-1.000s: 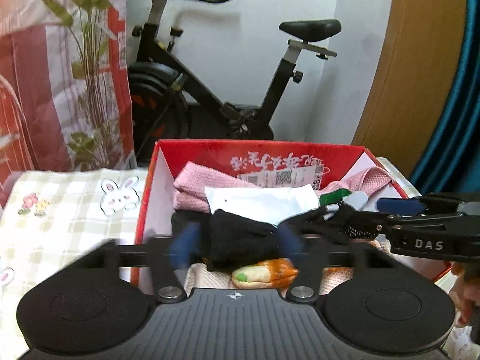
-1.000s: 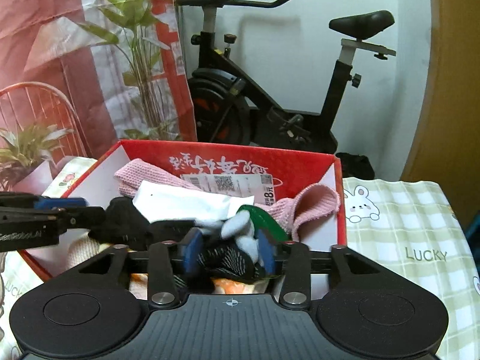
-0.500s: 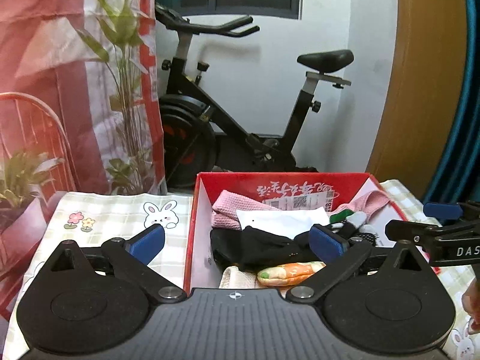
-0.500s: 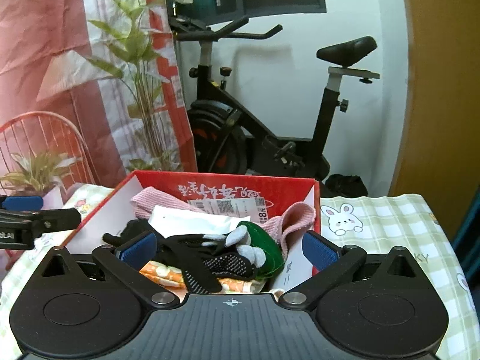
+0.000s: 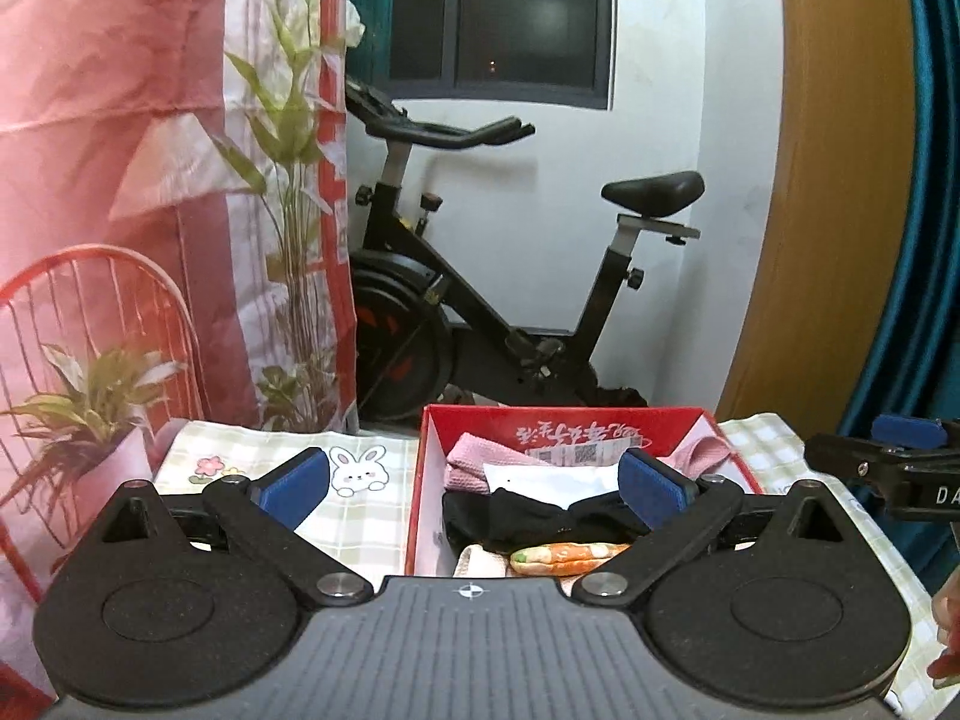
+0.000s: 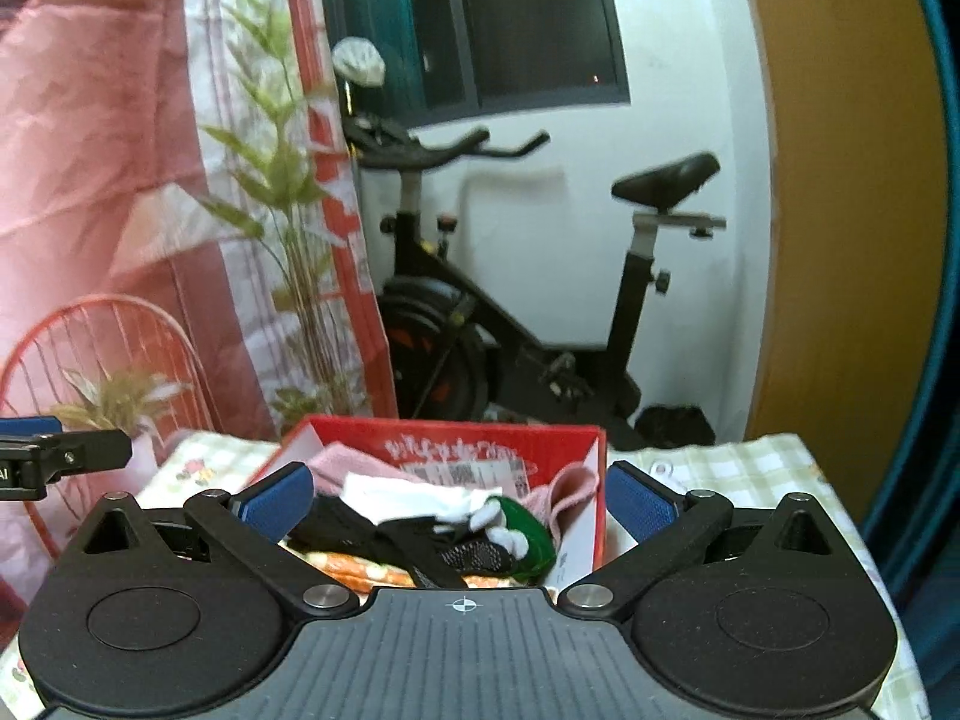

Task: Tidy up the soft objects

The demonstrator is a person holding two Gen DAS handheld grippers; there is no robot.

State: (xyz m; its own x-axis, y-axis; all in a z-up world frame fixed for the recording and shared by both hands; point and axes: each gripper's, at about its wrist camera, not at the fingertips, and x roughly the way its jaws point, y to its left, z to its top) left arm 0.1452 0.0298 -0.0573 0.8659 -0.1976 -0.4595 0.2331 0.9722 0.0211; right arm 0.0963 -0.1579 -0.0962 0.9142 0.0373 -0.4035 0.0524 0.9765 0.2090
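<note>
A red cardboard box (image 5: 561, 420) (image 6: 456, 427) stands on the checked tablecloth, filled with soft things. Inside lie a pink towel (image 5: 474, 462) (image 6: 573, 489), a white cloth (image 5: 552, 483) (image 6: 414, 495), a black cloth (image 5: 528, 516) (image 6: 384, 531), a green and white glove (image 6: 516, 525) and an orange carrot toy (image 5: 567, 558). My left gripper (image 5: 474, 483) hangs open above and behind the box, nothing between its blue pads. My right gripper (image 6: 459, 498) is also open and empty, raised over the box's near side. Each gripper shows at the edge of the other's view.
A black exercise bike (image 5: 480, 312) (image 6: 540, 324) stands behind the table against the white wall. A pink curtain and a tall plant (image 5: 288, 180) are at the left, with a potted plant (image 5: 90, 420) and a red wire chair (image 5: 102, 312). The rabbit-print tablecloth (image 5: 354, 474) spreads left of the box.
Both grippers let go of the dark cloths they were closed around, opened wide, and lifted up and back from the box. The cloths now lie in the box.
</note>
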